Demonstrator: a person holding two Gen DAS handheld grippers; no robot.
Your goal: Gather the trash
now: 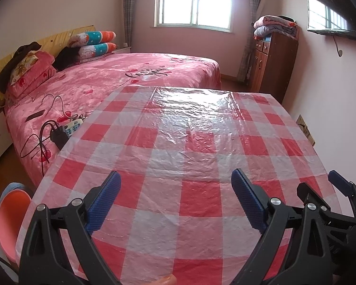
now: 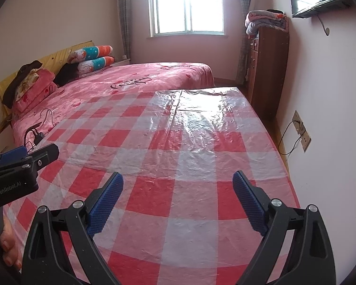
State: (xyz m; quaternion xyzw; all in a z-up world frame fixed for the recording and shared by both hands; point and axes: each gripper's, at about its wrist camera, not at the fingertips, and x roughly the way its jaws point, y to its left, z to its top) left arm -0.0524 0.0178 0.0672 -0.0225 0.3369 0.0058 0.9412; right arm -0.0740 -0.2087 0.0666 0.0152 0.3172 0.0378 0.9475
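Both grippers empty, jaws spread wide. Left gripper (image 1: 175, 201) and right gripper (image 2: 178, 201) hover side by side over the near end of the table (image 1: 189, 142); the right one shows at the left view's right edge.

No trash visible anywhere: the checked plastic tablecloth (image 2: 178, 147) ahead of the fingers is bare. No bin or bag in sight either.

Ahead-left of the tools, on the bed (image 1: 106, 78): a power strip (image 1: 71, 128) and cables, not trash by the look of it. An orange tub (image 1: 9, 211) sits low to the left gripper's left; contents can't be seen.

Judgement: either not started, or the table is already done. Can't tell which. Nothing left to pick on the surface.
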